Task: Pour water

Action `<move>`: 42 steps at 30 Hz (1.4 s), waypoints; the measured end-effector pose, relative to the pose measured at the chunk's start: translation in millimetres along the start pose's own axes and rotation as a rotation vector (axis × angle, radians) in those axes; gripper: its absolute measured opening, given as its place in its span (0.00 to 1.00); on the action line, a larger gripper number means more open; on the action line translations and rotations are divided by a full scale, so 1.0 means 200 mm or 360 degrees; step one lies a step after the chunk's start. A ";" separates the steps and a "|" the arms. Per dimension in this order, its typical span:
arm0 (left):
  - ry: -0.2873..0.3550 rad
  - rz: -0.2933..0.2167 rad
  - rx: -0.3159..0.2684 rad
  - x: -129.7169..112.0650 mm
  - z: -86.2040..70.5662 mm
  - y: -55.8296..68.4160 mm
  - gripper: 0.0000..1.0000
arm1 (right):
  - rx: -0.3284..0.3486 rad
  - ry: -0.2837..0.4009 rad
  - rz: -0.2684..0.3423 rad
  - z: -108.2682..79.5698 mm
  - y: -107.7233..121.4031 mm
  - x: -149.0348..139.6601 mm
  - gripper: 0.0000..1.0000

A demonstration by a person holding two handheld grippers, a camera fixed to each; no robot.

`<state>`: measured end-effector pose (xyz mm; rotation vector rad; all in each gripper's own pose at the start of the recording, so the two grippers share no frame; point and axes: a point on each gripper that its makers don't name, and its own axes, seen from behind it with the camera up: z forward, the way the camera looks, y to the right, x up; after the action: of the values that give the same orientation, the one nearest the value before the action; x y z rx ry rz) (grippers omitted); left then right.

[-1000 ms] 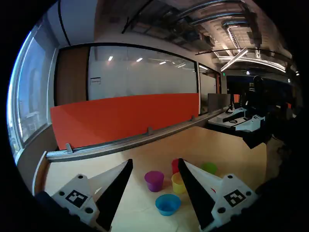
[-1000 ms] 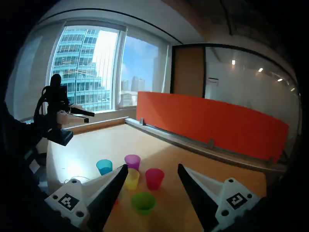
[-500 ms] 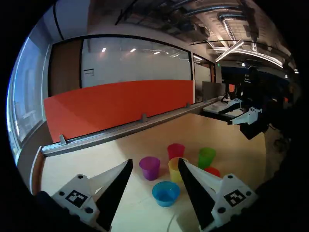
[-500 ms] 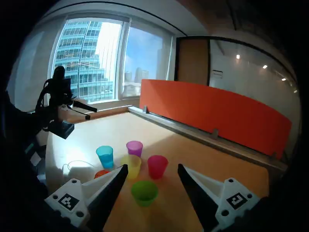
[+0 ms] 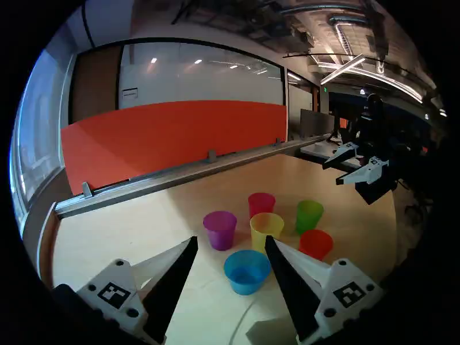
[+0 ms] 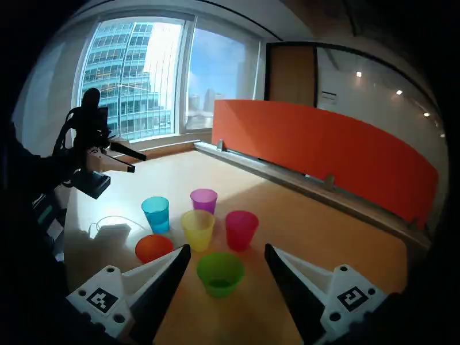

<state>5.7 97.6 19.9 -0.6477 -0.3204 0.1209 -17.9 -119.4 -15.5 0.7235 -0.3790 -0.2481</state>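
Hovering above the table (image 5: 144, 218), the left gripper (image 5: 230, 238) frames the blue cup (image 5: 247, 271) at lower centre, jaws apart and empty. The right gripper (image 6: 227, 247) likewise frames the green cup (image 6: 220, 273), apparently lining up a grasp.

Six bright plastic cups (image 5: 267, 230), upright, closely clustered

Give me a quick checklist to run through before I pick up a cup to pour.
1. The left tool is open and empty: ok.
2. The right tool is open and empty: ok.
3. The blue cup stands upright, just ahead of the left tool: ok.
4. The green cup stands upright, just ahead of the right tool: ok.
5. Water in either of those cups: cannot tell.
6. Finger room between the blue cup and the yellow cup: cannot tell.
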 end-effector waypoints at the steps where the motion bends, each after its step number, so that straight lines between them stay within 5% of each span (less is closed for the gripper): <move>1: -0.0009 0.0002 -0.0004 -0.01 0.01 0.00 0.86 | 0.0000 -0.0006 0.0000 0.01 0.00 -0.01 1.00; 27: -0.0269 0.0049 -0.0146 -0.36 0.09 0.16 0.86 | 0.0031 -0.0171 -0.0003 0.12 -0.02 -0.31 1.00; 42: -0.0387 0.0076 -0.0154 -0.49 0.14 0.16 0.86 | 0.0043 -0.0235 -0.0010 0.18 -0.03 -0.41 1.00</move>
<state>-95.6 117.9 -3.1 -0.7384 -0.5475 0.2320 -107.0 -117.0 -15.1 0.7350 -0.5215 -0.3036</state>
